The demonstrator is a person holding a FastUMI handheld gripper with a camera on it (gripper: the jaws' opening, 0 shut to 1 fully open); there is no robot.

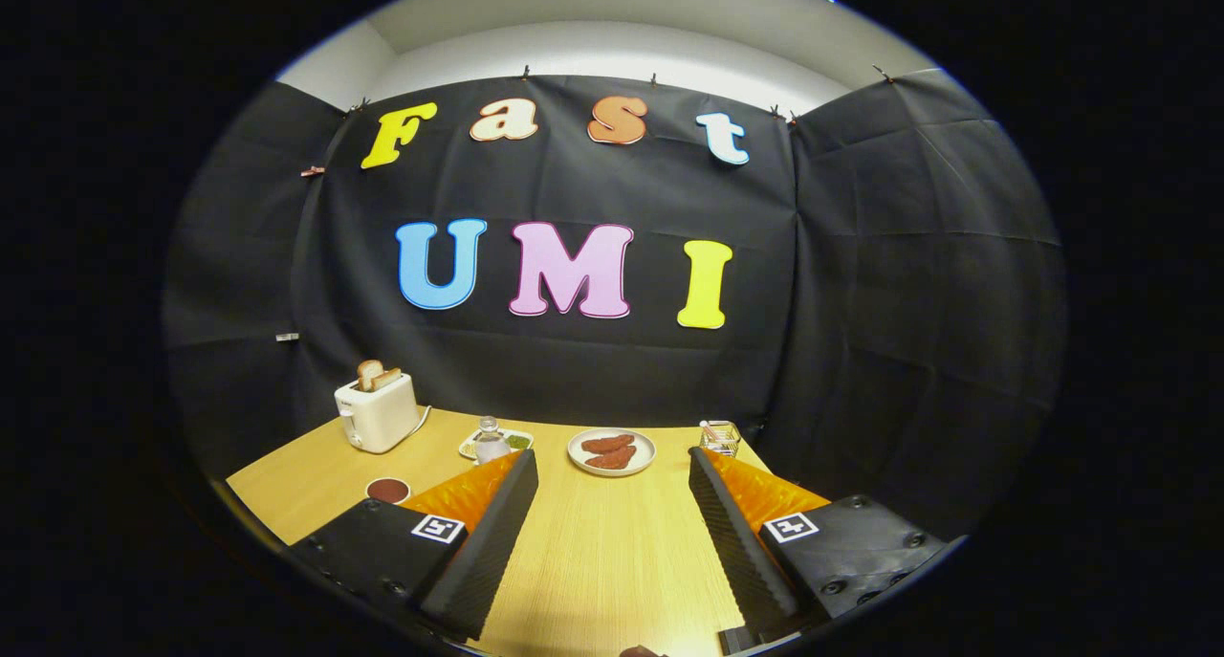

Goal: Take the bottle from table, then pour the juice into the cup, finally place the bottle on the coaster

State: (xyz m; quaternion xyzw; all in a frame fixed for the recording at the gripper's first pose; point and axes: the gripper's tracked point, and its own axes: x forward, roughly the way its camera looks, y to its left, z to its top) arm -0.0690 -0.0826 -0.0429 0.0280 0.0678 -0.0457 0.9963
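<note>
The gripper is held released above the light wooden table; the small clear plastic bottle is seen just beyond its left finger.

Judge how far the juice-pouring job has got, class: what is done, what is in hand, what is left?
Done: nothing visible yet. The bottle stands on the table, just beyond one finger's tip, beside a small tray. In hand: the gripper is open, fingers apart over bare wood, holding nothing. Left: grasping the bottle, pouring, then setting it on what looks like the round coaster near the toaster. I cannot make out a cup for certain.
</note>
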